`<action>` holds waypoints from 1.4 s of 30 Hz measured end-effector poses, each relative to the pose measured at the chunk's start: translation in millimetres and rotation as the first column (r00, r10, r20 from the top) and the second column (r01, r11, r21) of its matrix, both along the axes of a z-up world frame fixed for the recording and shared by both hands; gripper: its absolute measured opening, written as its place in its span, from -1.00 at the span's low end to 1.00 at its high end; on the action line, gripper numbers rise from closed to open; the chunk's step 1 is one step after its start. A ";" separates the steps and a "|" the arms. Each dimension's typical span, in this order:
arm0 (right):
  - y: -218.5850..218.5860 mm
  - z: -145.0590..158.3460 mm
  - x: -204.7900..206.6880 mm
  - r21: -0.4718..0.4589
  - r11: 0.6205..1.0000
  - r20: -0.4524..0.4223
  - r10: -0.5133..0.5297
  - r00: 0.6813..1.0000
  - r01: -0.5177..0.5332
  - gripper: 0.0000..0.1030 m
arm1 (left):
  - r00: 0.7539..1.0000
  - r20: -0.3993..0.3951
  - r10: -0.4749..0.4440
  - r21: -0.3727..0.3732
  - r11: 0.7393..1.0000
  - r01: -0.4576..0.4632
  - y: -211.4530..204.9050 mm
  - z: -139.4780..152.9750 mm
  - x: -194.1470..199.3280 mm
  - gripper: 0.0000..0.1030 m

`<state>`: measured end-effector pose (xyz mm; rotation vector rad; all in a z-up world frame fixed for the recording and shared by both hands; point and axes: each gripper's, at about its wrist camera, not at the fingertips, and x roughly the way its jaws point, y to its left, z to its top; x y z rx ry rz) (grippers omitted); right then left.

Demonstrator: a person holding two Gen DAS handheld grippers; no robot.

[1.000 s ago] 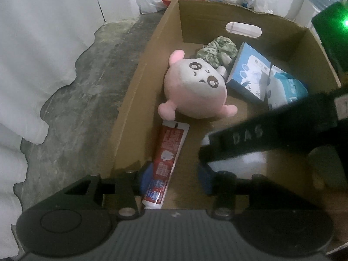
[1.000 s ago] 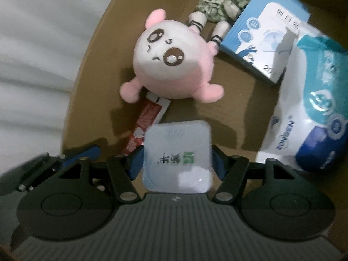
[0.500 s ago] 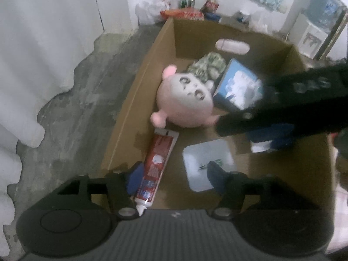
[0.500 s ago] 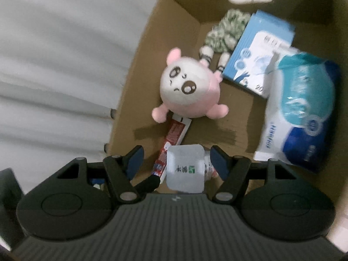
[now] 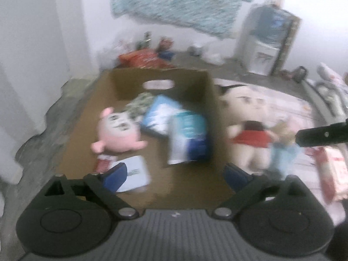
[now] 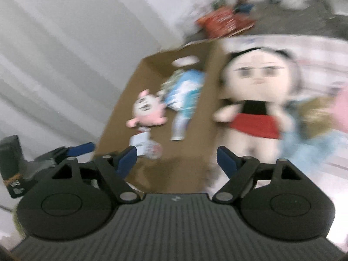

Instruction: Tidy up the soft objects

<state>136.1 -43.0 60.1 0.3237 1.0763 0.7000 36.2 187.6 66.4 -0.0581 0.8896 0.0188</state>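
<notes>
Grey floor (image 5: 39, 134), one cardboard box (image 5: 191, 187), one pink plush (image 5: 118, 133), both hand-held grippers (image 5: 175, 175) (image 6: 176, 159) just spread apart, empty

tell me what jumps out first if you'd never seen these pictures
The big doll with the black top and red skirt, lying on the pale bedding just right of the cardboard box, grabs the eye first. Next comes the round pink plush lying inside the box on its left side, beside blue and white packs. Both the left gripper and right gripper hang wide open and empty in the foreground.
</notes>
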 end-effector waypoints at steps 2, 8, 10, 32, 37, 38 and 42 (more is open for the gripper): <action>-40.3 5.5 -16.5 -0.023 0.997 0.039 -0.069 0.997 0.069 0.64 | 0.999 0.025 -0.045 -0.011 0.999 0.045 -22.4 1.8 -5.9 0.93; -140.1 3.3 -61.1 -0.068 0.963 0.095 -0.253 0.963 0.260 0.67 | 0.978 0.074 -0.197 -0.064 0.977 0.202 -91.2 -5.9 -12.3 0.96; -163.9 -6.8 -73.7 -0.072 0.950 0.092 -0.296 0.951 0.303 0.67 | 0.965 0.096 -0.244 -0.075 0.965 0.251 -114.1 -11.8 -14.8 1.00; -173.8 -98.2 36.2 -0.020 0.939 0.107 -0.341 0.934 0.345 -0.06 | 0.916 0.177 -0.361 0.014 0.931 0.364 -237.0 -96.8 86.8 0.67; -169.3 -124.9 78.0 -0.020 0.942 0.072 -0.334 0.940 0.336 -0.19 | 0.927 0.128 -0.352 -0.005 0.935 0.356 -246.0 -113.1 112.4 0.42; -168.4 -129.2 83.5 -0.023 0.943 0.068 -0.329 0.942 0.331 -0.21 | 0.928 0.116 -0.355 -0.004 0.934 0.358 -247.3 -115.7 116.2 0.40; -163.4 -143.6 98.5 -0.019 0.952 0.047 -0.303 0.952 0.305 -0.36 | 0.936 0.074 -0.344 0.010 0.939 0.344 -249.6 -125.4 127.0 0.32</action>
